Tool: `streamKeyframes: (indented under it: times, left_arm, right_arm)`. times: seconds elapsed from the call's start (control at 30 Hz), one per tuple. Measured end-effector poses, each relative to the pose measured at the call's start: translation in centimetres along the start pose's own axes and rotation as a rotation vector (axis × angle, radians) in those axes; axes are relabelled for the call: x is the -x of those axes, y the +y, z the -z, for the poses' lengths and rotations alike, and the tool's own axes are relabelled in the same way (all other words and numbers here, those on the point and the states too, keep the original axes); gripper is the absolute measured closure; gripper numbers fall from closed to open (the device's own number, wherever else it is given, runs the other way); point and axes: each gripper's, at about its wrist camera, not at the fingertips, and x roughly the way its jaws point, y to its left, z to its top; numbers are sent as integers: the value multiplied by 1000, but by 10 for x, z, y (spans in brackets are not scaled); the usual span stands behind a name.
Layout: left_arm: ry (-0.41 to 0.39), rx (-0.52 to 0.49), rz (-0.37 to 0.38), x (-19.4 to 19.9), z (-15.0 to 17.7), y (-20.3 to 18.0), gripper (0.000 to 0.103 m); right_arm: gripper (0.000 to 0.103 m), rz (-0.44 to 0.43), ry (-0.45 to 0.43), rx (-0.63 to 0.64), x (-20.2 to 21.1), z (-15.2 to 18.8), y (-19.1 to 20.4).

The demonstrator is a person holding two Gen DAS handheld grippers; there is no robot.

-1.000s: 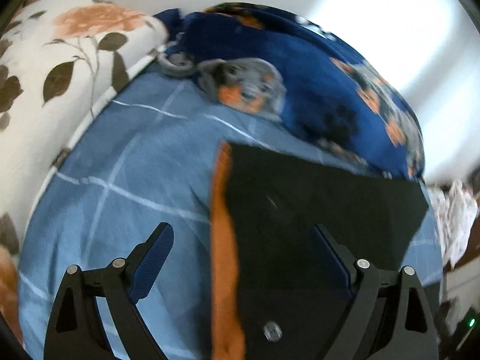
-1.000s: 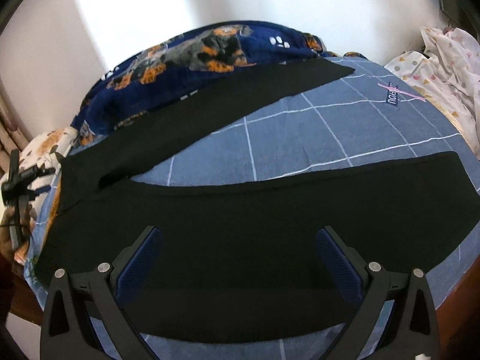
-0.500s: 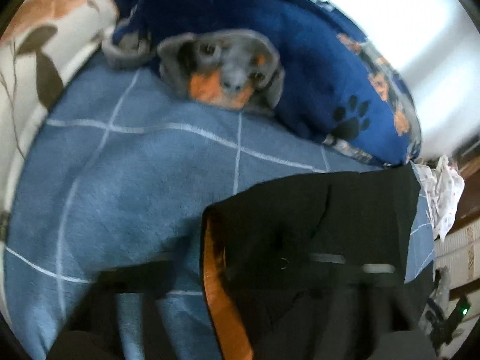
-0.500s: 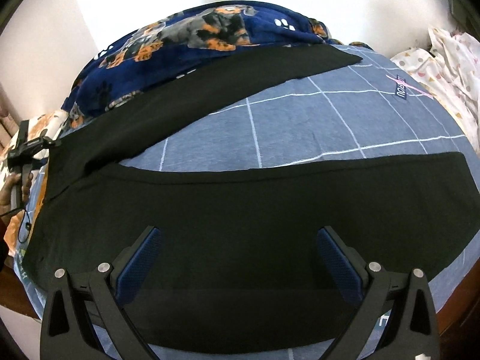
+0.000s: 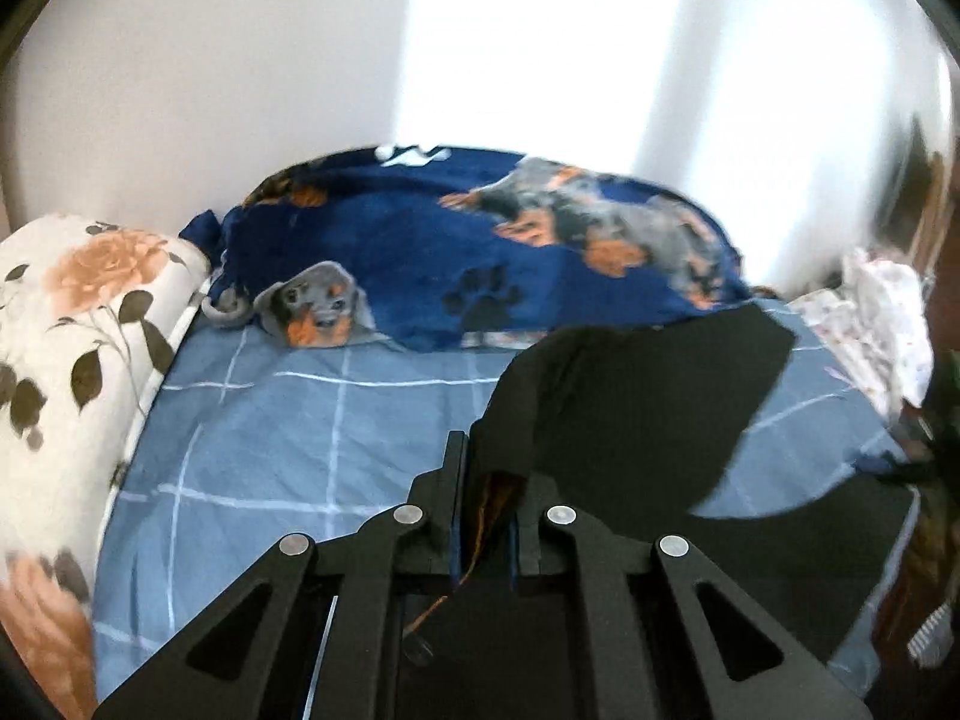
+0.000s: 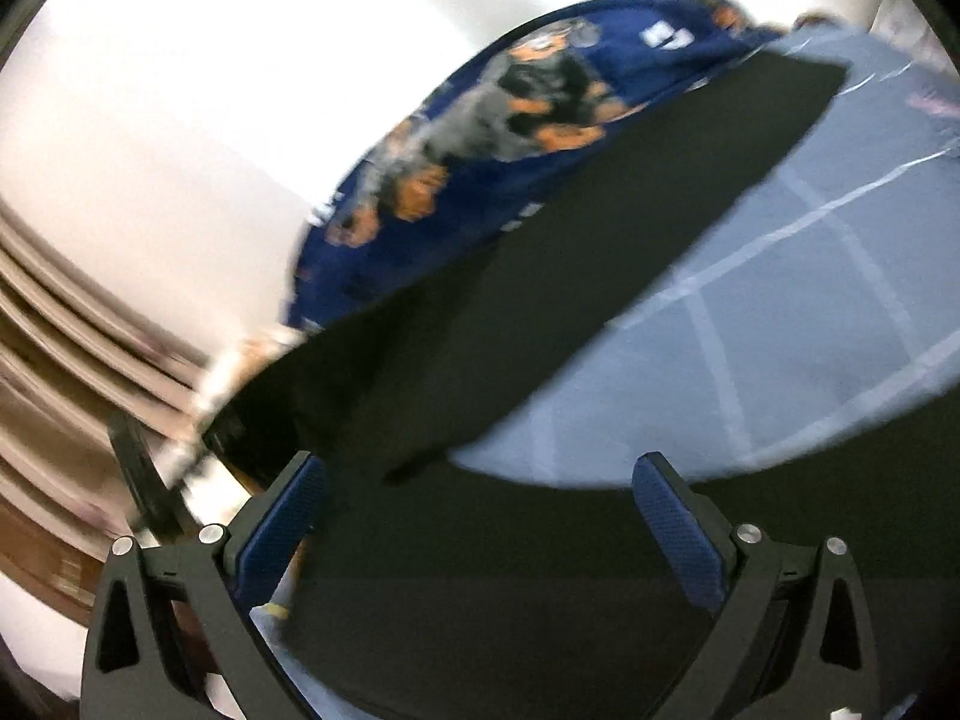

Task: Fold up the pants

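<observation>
A bed with a light blue white-checked sheet (image 5: 288, 432) stretches ahead of both grippers. A navy fleece blanket printed with dogs and paw prints (image 5: 480, 264) is heaped at its far edge. The black fabric pants (image 6: 600, 252) lie spread over the sheet, one leg running ahead and rightward. The left gripper (image 5: 487, 498) is clamped on a raised fold of them; the right gripper (image 6: 480, 516) hangs spread wide above them.

No lettering is legible; a small mark on the bedsheet (image 6: 927, 102) is blurred.
</observation>
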Motion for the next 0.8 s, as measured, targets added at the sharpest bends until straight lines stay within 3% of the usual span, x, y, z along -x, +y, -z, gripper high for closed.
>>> streamKeyframes:
  times: [0.17, 0.37, 0.43, 0.47, 0.5, 0.53, 0.63, 0.8]
  left_arm:
    - [-37, 38, 25, 36, 33, -23, 92]
    - [-12, 98, 42, 60, 75, -44, 90]
    - [9, 108, 43, 60, 83, -47, 90]
    - [16, 118, 44, 60, 85, -47, 90]
    - [30, 132, 50, 58, 87, -45, 90]
    - [39, 140, 54, 57, 88, -44, 90]
    - [55, 157, 40, 56, 90, -38, 89]
    - [105, 219, 12, 58, 100, -14, 89]
  right_arm:
    - [1, -155, 71, -72, -50, -41, 16]
    - [2, -169, 121, -202, -112, -86, 5]
    - [14, -141, 119, -246, -127, -96, -4]
    - [40, -122, 125, -259, -131, -99, -9]
    - [81, -91, 143, -273, -136, -100, -14]
    - [95, -52, 165, -288, -140, -98, -19]
    - [95, -31, 157, -273, -131, -84, -25]
    - [96, 14, 110, -100, -83, -37, -7]
